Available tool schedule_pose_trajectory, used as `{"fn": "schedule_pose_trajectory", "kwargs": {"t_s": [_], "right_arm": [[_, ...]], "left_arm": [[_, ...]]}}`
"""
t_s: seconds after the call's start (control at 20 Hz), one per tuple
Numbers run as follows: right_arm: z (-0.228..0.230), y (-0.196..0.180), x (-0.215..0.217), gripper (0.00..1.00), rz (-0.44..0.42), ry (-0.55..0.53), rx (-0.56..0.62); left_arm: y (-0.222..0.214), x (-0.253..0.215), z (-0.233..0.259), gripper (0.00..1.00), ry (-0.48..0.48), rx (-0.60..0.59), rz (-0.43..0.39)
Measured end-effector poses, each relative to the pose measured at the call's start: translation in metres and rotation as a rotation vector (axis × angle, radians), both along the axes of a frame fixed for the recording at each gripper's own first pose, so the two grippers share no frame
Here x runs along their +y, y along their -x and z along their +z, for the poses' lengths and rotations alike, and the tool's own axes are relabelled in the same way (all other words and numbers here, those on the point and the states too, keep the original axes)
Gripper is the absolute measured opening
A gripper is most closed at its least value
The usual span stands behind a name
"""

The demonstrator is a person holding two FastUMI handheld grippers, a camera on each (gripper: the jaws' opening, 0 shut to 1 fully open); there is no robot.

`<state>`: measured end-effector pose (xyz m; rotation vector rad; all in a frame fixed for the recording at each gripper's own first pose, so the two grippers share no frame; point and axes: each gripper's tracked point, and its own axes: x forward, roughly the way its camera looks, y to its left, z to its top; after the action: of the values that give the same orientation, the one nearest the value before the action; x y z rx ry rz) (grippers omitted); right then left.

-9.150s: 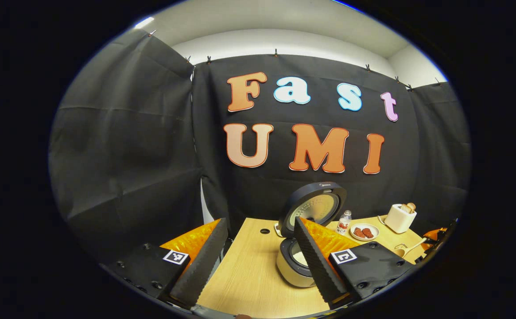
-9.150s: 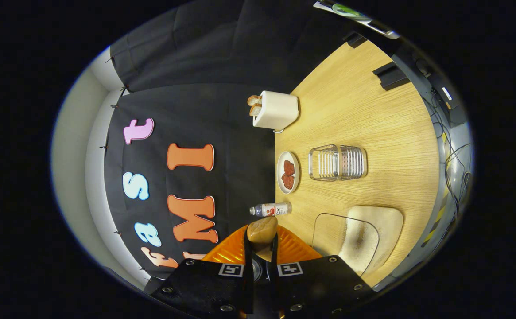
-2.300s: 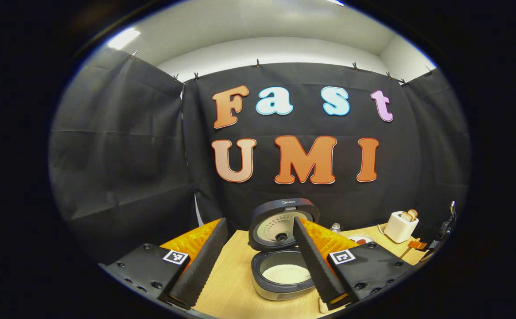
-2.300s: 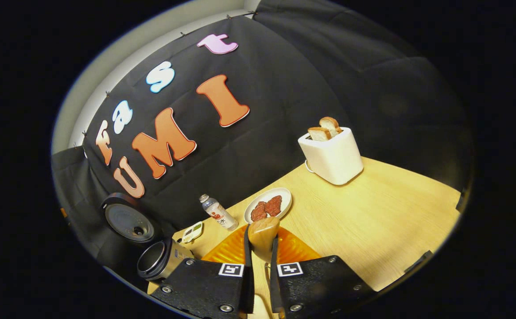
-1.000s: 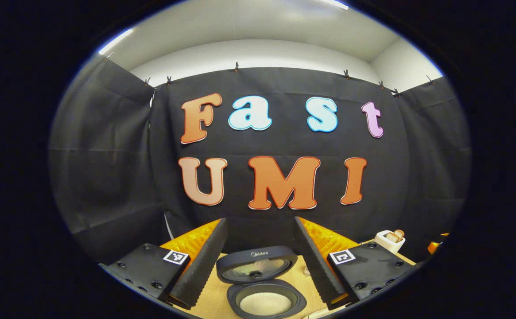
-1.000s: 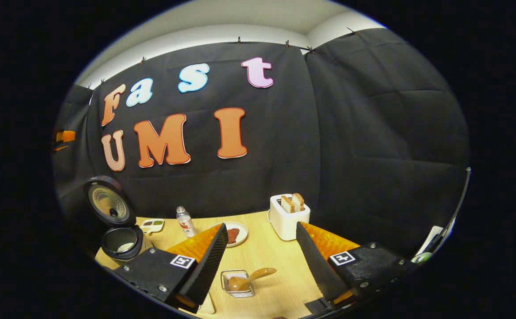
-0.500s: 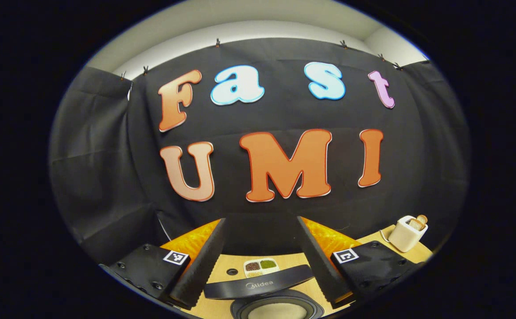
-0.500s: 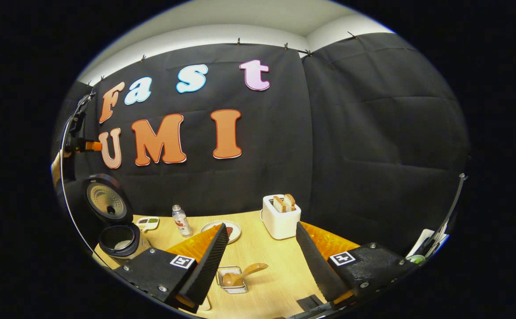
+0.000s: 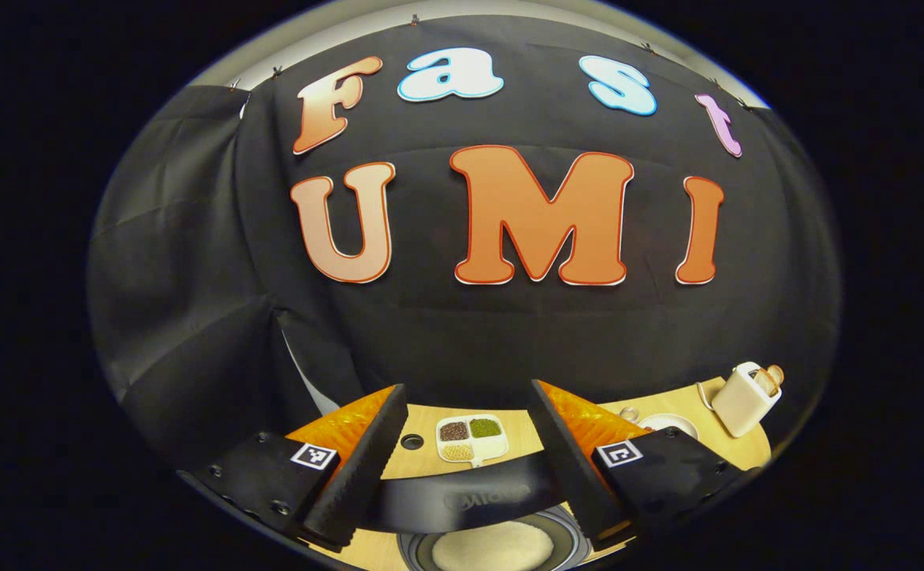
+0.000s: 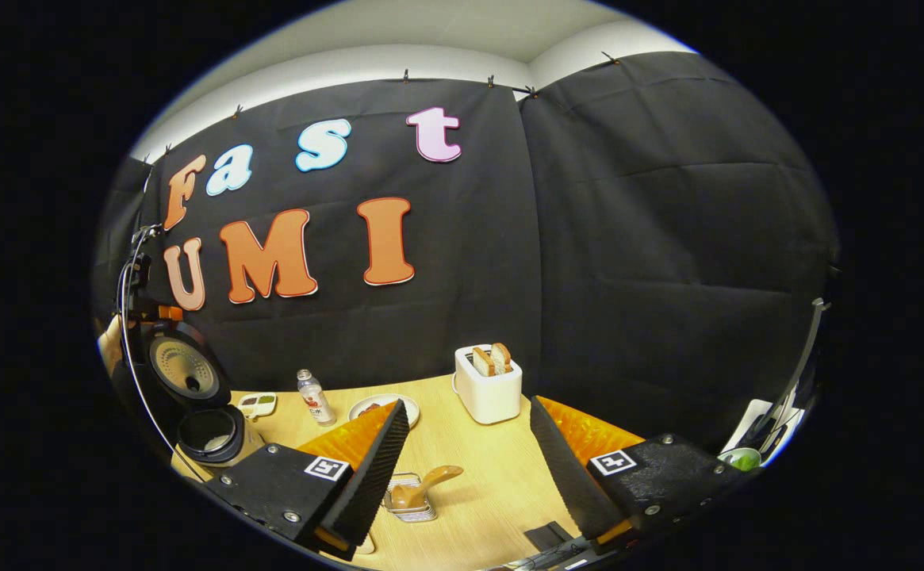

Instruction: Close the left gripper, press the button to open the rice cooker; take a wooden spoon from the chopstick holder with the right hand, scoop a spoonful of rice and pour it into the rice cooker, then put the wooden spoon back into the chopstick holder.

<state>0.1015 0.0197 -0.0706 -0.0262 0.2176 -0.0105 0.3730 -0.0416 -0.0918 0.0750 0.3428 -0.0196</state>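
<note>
Left gripper [image 9: 465, 444]: fingers spread wide, empty, hanging right over the raised lid [image 9: 462, 496] of the rice cooker [image 10: 212, 436].
Right gripper [image 10: 469, 456]: fingers spread, holding nothing, above the table [image 10: 493, 492].
Wooden spoon [image 10: 422, 488]: lying in the chopstick holder [image 10: 408, 501], handle leaning out over the rim.
Rice: a pale layer sits in the pot [image 9: 493, 547].
Risk: the left gripper looks close enough to knock the lid down onto the pot.
Risk: a nudge on the leaning handle could tip the spoon out.
</note>
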Motion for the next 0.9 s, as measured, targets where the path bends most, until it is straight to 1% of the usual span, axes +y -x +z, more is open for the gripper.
{"fn": "schedule_pose_trajectory", "kwargs": {"t_s": [0.05,0.1,0.15,0.2,0.4,0.45,0.5,0.55,0.65,0.8,0.85,0.9], "right_arm": [[0.000,0.000,0.001,0.95,0.004,0.006,0.000],[0.001,0.002,0.001,0.95,0.009,0.012,-0.004],[0.003,0.004,0.003,0.95,0.017,0.013,-0.010],[0.004,0.005,0.006,0.95,0.027,0.010,-0.012],[0.005,0.010,0.014,0.95,0.068,0.001,-0.015],[0.004,0.010,0.016,1.00,0.079,-0.004,-0.013],[0.003,0.012,0.020,0.95,0.091,-0.010,-0.012],[0.001,0.013,0.023,0.95,0.105,-0.017,-0.007],[-0.004,0.014,0.032,0.95,0.132,-0.031,0.005],[-0.014,0.019,0.041,0.95,0.163,-0.021,0.027],[-0.016,0.021,0.042,0.95,0.170,-0.009,0.029],[-0.017,0.024,0.041,0.95,0.174,0.001,0.029]], "left_arm": [[0.007,-0.001,0.000,0.99,0.013,0.009,-0.001],[0.015,-0.004,-0.002,1.00,0.028,0.017,0.003],[0.025,-0.006,-0.006,0.99,0.034,0.030,0.000],[0.033,-0.008,-0.006,1.00,0.038,0.024,-0.007],[0.079,-0.020,-0.030,0.99,0.057,0.043,-0.037],[0.092,-0.022,-0.038,0.99,0.063,0.054,-0.039],[0.106,-0.024,-0.049,1.00,0.063,0.061,-0.041],[0.118,-0.025,-0.058,1.00,0.054,0.061,-0.040],[0.136,-0.017,-0.079,1.00,0.023,0.054,-0.013],[0.162,-0.022,-0.111,0.99,0.078,0.086,0.006],[0.168,-0.021,-0.121,1.00,0.078,0.092,0.014],[0.171,-0.018,-0.127,1.00,0.053,0.078,0.016]]}}
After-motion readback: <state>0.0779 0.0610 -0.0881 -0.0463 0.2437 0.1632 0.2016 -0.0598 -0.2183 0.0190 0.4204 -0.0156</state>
